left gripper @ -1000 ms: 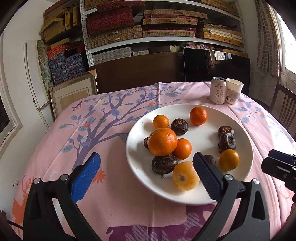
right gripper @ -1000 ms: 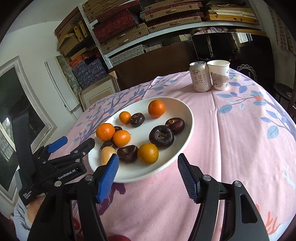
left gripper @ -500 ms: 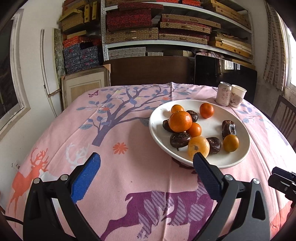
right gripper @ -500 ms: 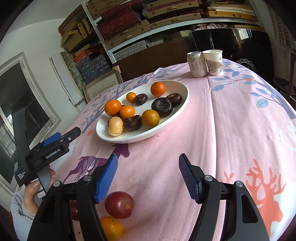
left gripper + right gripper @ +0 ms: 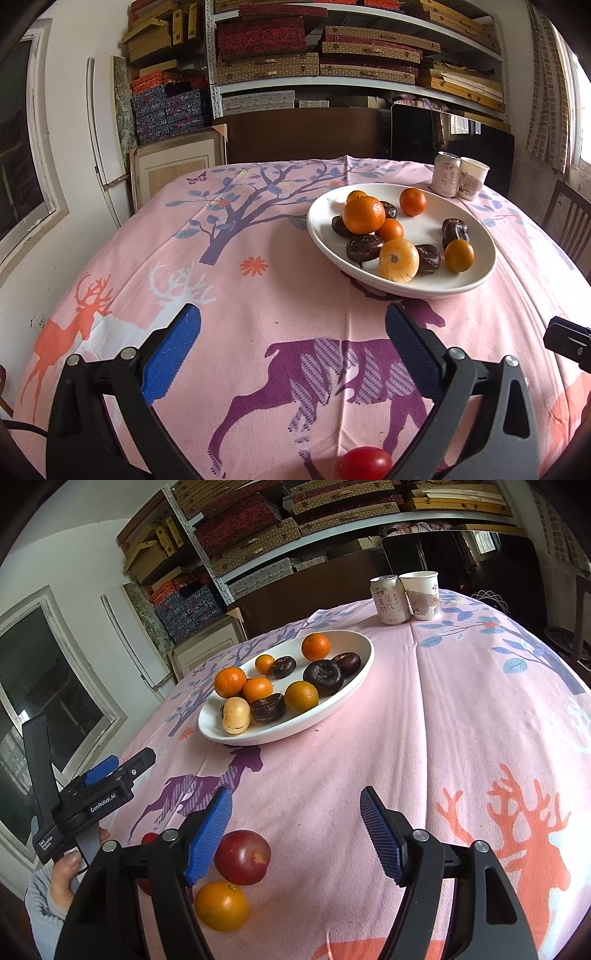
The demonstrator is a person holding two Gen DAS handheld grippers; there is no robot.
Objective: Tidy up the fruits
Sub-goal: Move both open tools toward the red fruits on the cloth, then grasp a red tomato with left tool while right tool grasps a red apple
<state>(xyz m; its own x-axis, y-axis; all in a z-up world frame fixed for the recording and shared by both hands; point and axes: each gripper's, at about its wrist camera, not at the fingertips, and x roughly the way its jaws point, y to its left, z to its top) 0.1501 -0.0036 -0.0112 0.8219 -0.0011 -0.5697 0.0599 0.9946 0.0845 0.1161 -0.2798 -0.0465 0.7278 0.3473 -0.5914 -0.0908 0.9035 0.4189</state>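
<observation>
Both the left gripper and the right gripper hover level with ribbed blue pads spread wide and holding nothing, a glossy round red plum just beside the right one's left pad, the smooth white oval plate of fruit well ahead.

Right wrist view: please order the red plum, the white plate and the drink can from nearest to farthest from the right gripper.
1. Red plum: beside the left finger of the right gripper.
2. White plate: mid-table, ahead and left.
3. Drink can: far edge, beside the paper cup.
</observation>
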